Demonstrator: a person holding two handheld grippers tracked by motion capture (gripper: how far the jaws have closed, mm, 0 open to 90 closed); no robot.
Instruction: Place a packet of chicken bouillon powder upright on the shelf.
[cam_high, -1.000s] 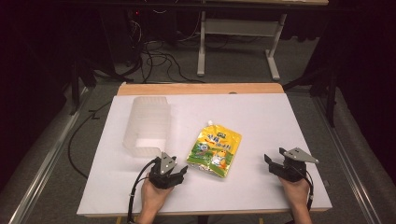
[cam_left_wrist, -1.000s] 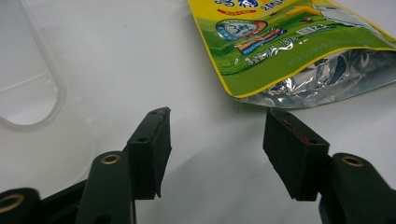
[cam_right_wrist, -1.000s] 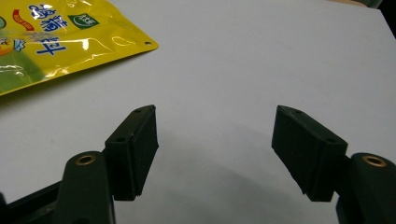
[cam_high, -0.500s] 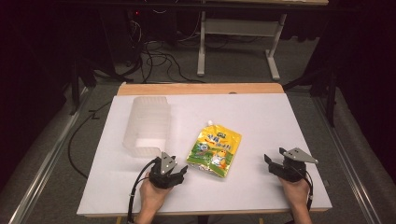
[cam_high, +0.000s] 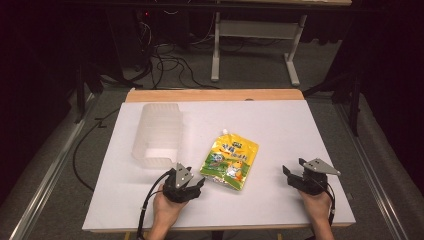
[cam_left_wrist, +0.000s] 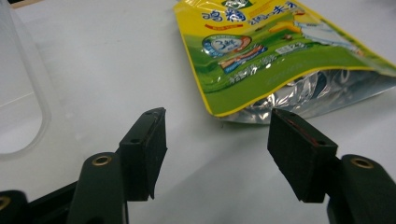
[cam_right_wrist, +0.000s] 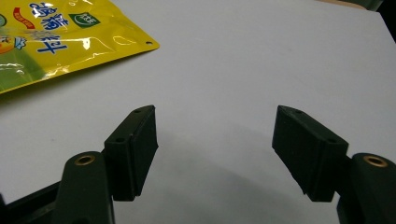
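Left gripper view, pouch's silver base

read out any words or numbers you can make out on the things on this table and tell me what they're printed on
Yellow-green pouch: large blue Chinese characters across the front, cut off and glary, not legible.
Pouch, round blue badge: a large "3", the rest blurred.
Pouch, small print on the green band: too small to read.
Clear plastic container: no text.

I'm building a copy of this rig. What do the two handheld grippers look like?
Both are black. The left gripper has two blocky black jaws on arms with brass-coloured rivets, a grey three-cornered plate on top and a black cable trailing back past the hand. The right gripper matches: same jaws, plate and cable. The forearms show no sleeves.
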